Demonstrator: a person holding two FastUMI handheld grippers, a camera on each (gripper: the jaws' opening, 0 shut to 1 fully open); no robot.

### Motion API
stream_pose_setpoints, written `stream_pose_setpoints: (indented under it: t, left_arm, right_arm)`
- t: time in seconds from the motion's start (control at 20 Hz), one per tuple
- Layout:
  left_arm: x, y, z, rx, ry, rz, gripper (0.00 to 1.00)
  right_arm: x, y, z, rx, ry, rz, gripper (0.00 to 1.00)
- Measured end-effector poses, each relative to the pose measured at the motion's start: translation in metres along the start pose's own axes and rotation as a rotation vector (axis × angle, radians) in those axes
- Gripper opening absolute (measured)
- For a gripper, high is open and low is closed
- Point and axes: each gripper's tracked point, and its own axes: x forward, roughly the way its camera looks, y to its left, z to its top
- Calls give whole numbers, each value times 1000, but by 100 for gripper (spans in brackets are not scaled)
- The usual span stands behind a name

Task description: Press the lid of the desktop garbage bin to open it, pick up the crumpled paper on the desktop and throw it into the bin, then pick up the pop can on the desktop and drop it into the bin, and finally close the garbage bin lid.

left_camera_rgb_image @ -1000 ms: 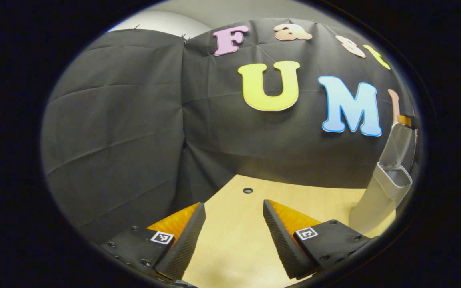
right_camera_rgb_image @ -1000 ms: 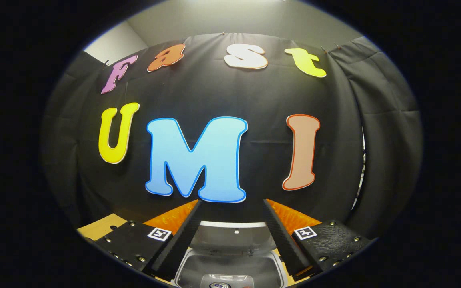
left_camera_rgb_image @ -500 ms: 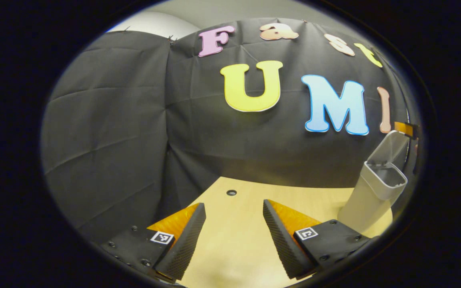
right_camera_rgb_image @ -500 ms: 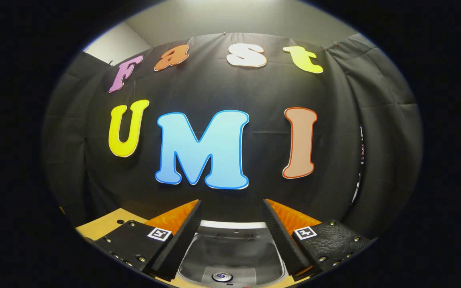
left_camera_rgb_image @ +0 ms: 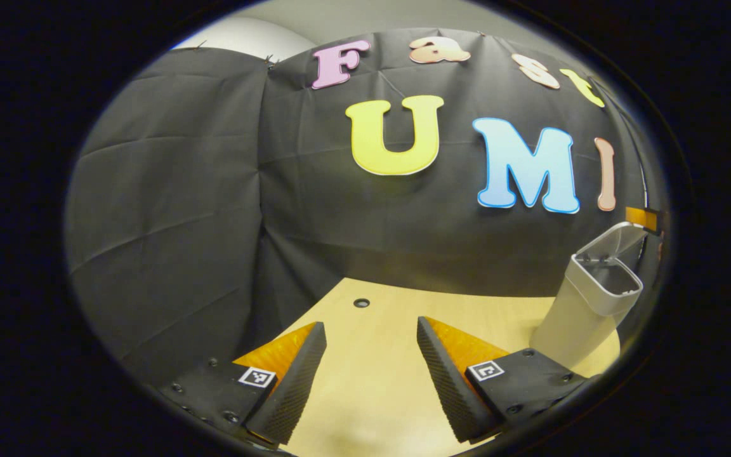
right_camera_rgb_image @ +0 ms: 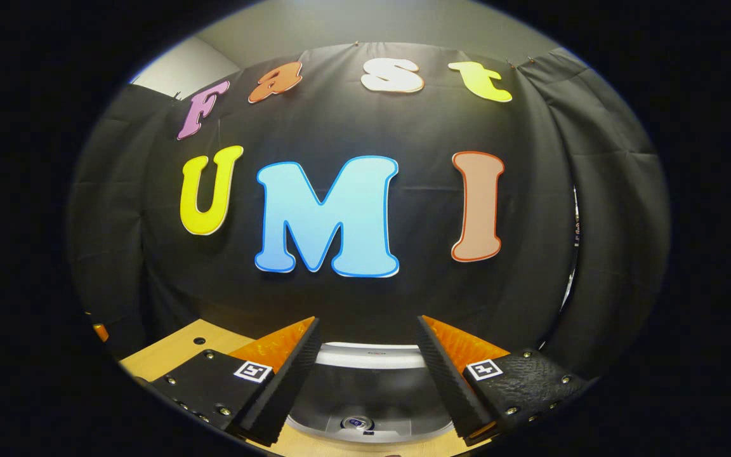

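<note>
Bench [left_camera_rgb_image: 372,381]: light wood top, black cloth wall behind it, small round hole [left_camera_rgb_image: 361,303] in the surface near the back edge. Garbage bin [left_camera_rgb_image: 584,311] stands upright toward the bench's right end in the left gripper view, grey, lid [left_camera_rgb_image: 616,238] hinged up and tilted over the opening, not shut. Left gripper [left_camera_rgb_image: 372,381] hangs over bare bench well left of the bin, fingers spread wide, nothing between them; bin sits off beyond its right finger, not touching. A bit of the other gripper shows just behind the lid at the far right edge of that view. Right gripper [right_camera_rgb_image: 368,374] sits right above the bin [right_camera_rgb_image: 365,406], looking down into the mouth between its fingers; jaws wide apart, holding nothing. Lid [right_camera_rgb_image: 372,355] shows as a pale band across the gap between the fingers, at the bin's far side. Pop can [right_camera_rgb_image: 356,423] is inside the bin, top end up, seen low between the right gripper's fingers, clear of both. Crumpled paper: can't make it out inside the bin.
</note>
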Motion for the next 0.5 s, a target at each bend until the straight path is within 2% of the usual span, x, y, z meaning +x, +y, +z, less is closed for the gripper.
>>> stream_pose_setpoints:
  t: [0.5]
  left_arm:
    - [-1, 1, -5, 7, 12, 11, 94]
  right_arm:
    - [2, 7, -72, -2, 149, 9, 96]
